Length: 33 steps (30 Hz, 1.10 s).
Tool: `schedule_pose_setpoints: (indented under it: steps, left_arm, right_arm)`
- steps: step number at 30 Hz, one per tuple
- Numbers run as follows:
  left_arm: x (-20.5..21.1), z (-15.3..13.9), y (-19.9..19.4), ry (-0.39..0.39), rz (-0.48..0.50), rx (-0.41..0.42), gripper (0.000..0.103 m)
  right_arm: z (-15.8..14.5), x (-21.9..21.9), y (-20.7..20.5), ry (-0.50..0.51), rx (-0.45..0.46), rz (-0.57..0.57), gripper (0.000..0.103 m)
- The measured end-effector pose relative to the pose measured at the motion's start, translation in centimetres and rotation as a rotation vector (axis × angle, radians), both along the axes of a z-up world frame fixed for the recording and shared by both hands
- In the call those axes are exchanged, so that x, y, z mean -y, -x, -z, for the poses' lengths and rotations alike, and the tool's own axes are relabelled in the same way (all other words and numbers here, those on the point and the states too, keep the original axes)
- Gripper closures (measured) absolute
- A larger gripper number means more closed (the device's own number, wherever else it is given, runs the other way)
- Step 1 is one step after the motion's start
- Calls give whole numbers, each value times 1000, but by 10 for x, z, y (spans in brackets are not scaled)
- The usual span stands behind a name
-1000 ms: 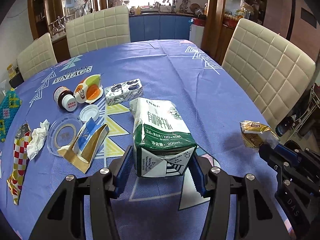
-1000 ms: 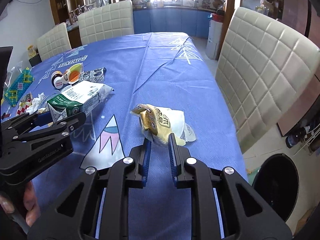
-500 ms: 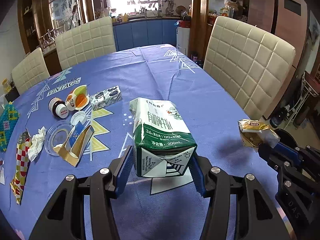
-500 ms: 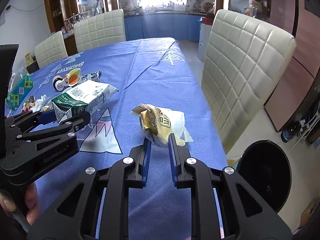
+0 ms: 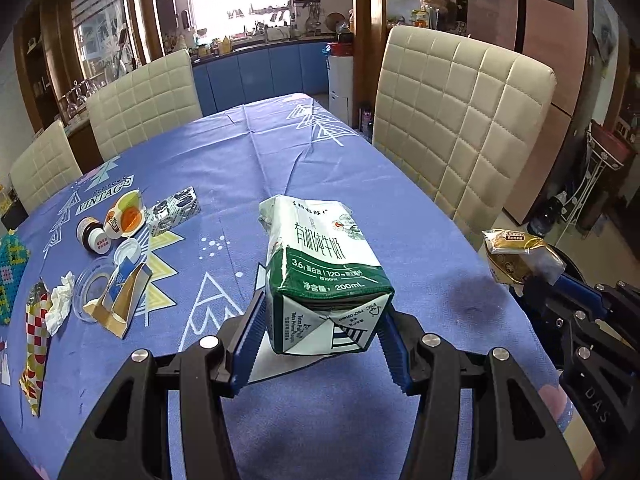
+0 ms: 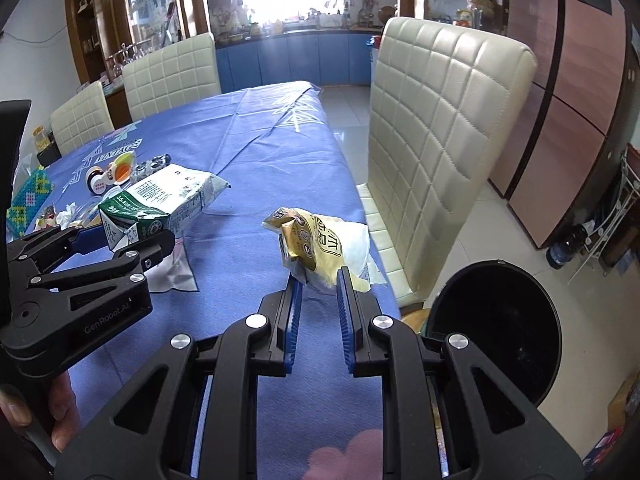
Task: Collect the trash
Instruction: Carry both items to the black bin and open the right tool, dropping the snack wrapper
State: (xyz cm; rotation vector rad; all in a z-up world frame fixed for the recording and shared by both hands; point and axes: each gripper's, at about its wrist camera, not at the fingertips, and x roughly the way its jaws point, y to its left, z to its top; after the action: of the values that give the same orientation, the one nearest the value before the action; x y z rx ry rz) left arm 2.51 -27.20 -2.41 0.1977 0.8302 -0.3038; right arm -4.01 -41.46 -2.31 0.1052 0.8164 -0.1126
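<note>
Gripping a crumpled green-and-white milk carton (image 5: 320,272) in the left gripper (image 5: 322,338), lifted clear above the blue tablecloth (image 5: 248,168). Clamping a yellow snack wrapper (image 6: 320,248) in the right gripper (image 6: 318,304) near the table edge, just beside a black bin (image 6: 500,328) on the floor.

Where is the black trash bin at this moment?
In the right wrist view, the black trash bin stands on the floor at lower right, beside the table's corner and the cream chair.
</note>
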Motion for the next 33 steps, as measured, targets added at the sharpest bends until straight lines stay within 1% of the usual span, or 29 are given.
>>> schedule_pose_setpoints:
  steps: [10,24,33]
  left_arm:
    - [22,2,5,-13,37,-2,51]
    - [53,3,11,-27,83,4,51]
    - [79,4,15,-42,134,9,51]
  right_arm:
    - [1,26,11,-13,9,49,84]
    - [3,48,19,-30,16,89,84]
    - [4,68,25,-34,15,130,83]
